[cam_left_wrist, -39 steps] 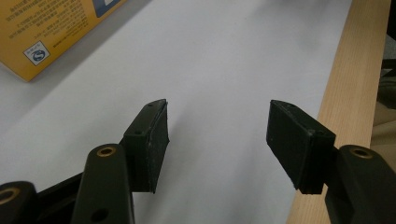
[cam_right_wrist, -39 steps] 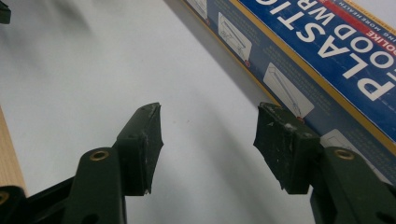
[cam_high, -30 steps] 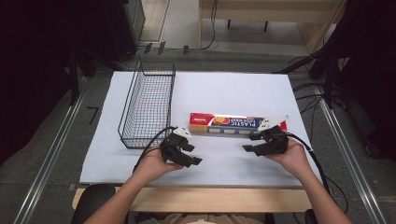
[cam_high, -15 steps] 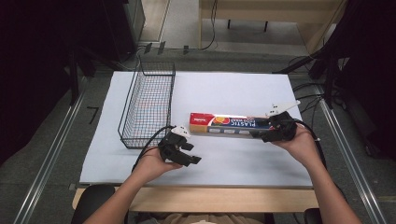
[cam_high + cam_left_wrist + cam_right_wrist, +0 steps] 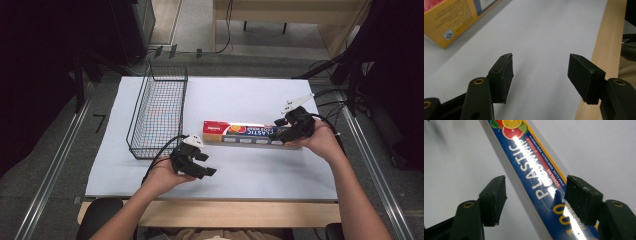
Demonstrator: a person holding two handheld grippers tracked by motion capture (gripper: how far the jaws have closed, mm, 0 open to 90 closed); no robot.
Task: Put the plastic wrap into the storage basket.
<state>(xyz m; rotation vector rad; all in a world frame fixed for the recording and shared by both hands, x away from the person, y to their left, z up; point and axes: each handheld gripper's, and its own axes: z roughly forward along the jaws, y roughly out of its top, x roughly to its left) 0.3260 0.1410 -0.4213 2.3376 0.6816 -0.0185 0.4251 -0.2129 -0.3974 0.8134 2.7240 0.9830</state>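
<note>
the left claw (image 5: 192, 162) rests on the desk (image 5: 250, 175) nearest the person, just in front of the box's left end. in the left gripper view its jaws stand apart with nothing between them, bare desk beneath and the yellow corner of the box (image 5: 454, 22) off to one side. it holds and touches nothing.

farther out lies the box (image 5: 245, 134), a long, narrow carton of plastic wrap, flat on the desk just right of the basket (image 5: 157, 112) and crosswise to it. i judge it light and fairly stiff along its length, but thin card that dents if squeezed hard. its glossy print looks slippery, as the glare in the right gripper view (image 5: 541, 182) suggests. being long, it will likely swing or droop if taken by one end alone, so a hold across the narrow width near the middle, or one claw toward each end, seems safest.

the right claw (image 5: 287, 131) is at the box's right end. its jaws have just been opening and now straddle the box, one on each side, with gaps showing at both pads (image 5: 495, 195), so it grips nothing yet.
</note>
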